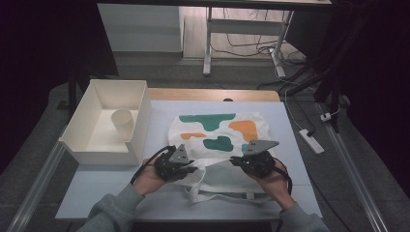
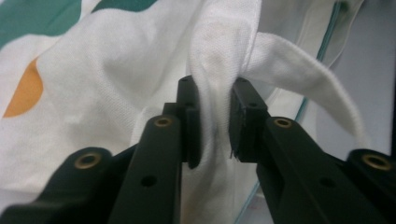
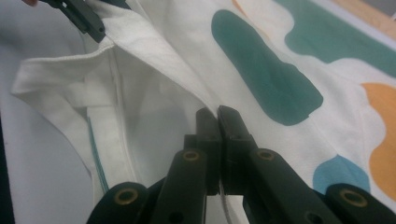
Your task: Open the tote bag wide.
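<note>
A white tote bag (image 1: 217,128) with green, orange and blue patches lies flat on the table, its mouth toward the person. My left gripper (image 1: 193,169) is at the left side of the mouth. In the left gripper view its jaws (image 2: 215,93) pinch a bunched fold of the bag's cloth (image 2: 93,84), and a white handle strap (image 2: 317,79) loops off to the right. At the right side of the mouth, my right gripper (image 1: 234,161) has its jaws (image 3: 217,114) pressed together on the upper edge of the bag (image 3: 187,56). The left gripper (image 3: 86,21) shows far off in the right gripper view.
A white open box (image 1: 140,111) stands at the table's left with a paper cup (image 1: 122,123) inside. A pale mat (image 1: 96,179) covers the table. A power strip (image 1: 311,140) lies on the floor to the right, and desk legs stand behind.
</note>
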The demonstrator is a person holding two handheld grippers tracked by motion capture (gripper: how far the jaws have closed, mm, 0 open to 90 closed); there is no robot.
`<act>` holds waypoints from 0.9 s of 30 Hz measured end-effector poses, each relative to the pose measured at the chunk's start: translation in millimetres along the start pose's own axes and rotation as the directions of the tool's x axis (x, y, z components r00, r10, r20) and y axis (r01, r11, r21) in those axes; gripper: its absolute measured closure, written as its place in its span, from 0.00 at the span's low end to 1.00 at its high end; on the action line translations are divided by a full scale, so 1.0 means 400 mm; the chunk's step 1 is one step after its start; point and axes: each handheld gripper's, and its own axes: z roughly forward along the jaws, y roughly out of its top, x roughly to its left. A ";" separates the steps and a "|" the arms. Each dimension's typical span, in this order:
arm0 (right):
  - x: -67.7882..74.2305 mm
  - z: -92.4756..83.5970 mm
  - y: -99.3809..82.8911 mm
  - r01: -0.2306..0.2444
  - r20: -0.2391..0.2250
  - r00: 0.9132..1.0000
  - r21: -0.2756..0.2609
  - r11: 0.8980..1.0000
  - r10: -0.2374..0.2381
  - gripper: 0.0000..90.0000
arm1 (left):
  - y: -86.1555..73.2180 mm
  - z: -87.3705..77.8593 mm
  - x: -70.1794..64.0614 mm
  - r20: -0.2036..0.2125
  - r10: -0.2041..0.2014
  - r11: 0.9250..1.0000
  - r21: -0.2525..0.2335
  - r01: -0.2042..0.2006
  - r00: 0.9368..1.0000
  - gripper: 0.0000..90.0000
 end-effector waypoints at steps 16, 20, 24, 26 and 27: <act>-0.061 0.000 0.048 -0.012 0.050 0.999 -0.066 0.998 0.016 0.97 | 0.034 -0.008 0.062 0.010 -0.112 0.989 -0.095 0.112 0.994 0.86; -0.086 0.013 0.052 -0.030 0.059 0.998 -0.072 0.997 0.034 0.97 | 0.042 0.000 0.081 0.008 -0.135 0.986 -0.101 0.135 0.991 0.86; -0.119 0.044 0.057 -0.048 0.079 0.995 -0.064 0.997 0.053 0.97 | 0.050 0.016 0.102 -0.001 -0.166 0.982 -0.093 0.165 0.986 0.86; -0.140 0.065 0.055 -0.063 0.087 0.994 -0.053 0.997 0.067 0.97 | 0.053 0.033 0.118 0.001 -0.191 0.978 -0.086 0.191 0.982 0.86; -0.147 0.073 0.053 -0.069 0.085 0.994 -0.048 0.996 0.073 0.97 | 0.054 0.039 0.123 0.001 -0.201 0.976 -0.083 0.201 0.979 0.86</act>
